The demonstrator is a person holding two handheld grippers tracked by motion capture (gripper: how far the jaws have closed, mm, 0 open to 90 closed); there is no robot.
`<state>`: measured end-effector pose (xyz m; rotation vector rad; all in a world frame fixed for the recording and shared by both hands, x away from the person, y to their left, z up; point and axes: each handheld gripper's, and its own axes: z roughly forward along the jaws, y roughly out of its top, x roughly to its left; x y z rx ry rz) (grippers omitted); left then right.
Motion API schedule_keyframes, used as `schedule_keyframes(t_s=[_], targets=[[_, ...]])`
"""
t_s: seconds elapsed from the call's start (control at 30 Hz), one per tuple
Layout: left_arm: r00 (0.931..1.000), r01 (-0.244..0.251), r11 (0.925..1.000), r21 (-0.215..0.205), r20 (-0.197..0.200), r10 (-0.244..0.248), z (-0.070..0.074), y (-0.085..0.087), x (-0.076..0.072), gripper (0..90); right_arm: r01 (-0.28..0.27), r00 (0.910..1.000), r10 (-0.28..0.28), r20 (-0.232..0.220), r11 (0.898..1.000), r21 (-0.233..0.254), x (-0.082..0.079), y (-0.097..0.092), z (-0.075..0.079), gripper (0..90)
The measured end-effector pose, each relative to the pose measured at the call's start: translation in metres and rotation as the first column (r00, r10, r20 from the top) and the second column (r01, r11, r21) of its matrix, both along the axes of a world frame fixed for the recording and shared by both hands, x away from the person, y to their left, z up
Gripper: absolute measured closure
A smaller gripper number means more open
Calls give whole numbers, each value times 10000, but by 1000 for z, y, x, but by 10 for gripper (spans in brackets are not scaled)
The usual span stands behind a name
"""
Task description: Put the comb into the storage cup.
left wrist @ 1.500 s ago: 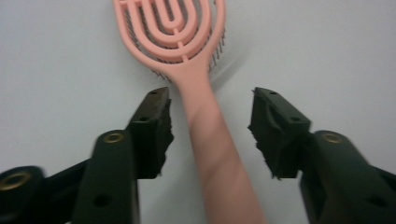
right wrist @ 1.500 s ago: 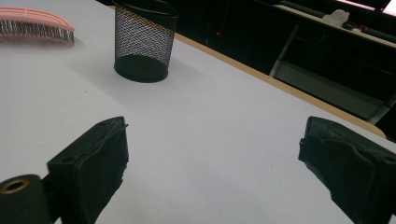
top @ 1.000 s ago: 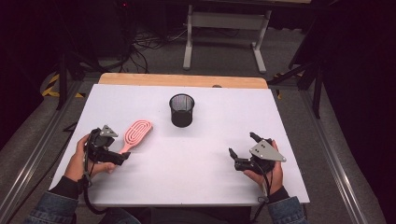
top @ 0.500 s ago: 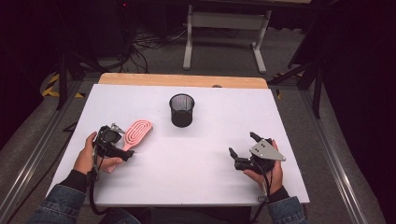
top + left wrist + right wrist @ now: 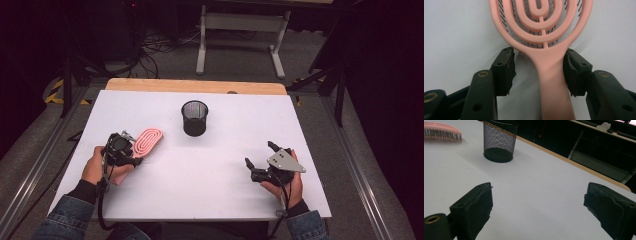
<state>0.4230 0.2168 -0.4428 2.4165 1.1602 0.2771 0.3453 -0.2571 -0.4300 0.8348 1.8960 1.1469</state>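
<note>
Left gripper view shows the pink hairbrush (image 5: 546, 42) close up: one-piece pink plastic, an oval head made of nested loops w/ open slots between them, dark bristles showing through the slots, and a plain flat handle running down toward the camera. It lies flat on the white table (image 5: 454, 30), bristles down. The neck, where head meets handle, sits between the two black jaws of the left gripper (image 5: 539, 71). Those jaws have just been closing w/ the brush between them; the right-hand pad touches or nearly touches the neck, while the other stands off w/ a strip of table showing, so there's no clamp yet.

From the high view the hairbrush (image 5: 146, 142) is at the table's left side, head pointing up and right toward the black mesh cup (image 5: 194, 118), which stands upright near the middle, well apart from the brush. The left gripper (image 5: 131, 156) sits over the handle end. The right gripper (image 5: 261, 161) rests on the right side, far from both things; its jaws are wide apart w/ nothing between them, seen clearly in the right gripper view (image 5: 537, 208).

Count: 1 hairbrush, 1 mesh cup, 2 grippers, 1 table.
</note>
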Motion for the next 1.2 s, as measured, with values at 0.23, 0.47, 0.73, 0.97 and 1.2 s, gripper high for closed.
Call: schedule_keyframes(t_s=[0.23, 0.47, 0.73, 0.97, 1.2], targets=[[9998, 181, 9998, 40, -10, -181, 1, -1, 0, 513, -8, 10000, 8, -41, 10000, -24, 1, 0, 0, 84], [9990, 440, 9990, 21, 26, -440, 1, -3, -1, 616, -27, 9999, 27, -111, 10000, -2, 1, 0, -1, 86], [9973, 708, 9974, 123, 206, -710, 1, -4, -4, 692, -84, 9999, 83, -111, 9999, -60, 1, 1, -1, 85], [9928, 853, 9953, 458, 804, -887, 1, -7, -10, 694, -95, 9999, 95, -89, 9999, -36, 1, 1, -1, 85], [9872, 909, 9956, 247, 1291, -933, 6, -3, -15, 694, -100, 9999, 100, -82, 9999, -32, 1, 1, -1, 83]])
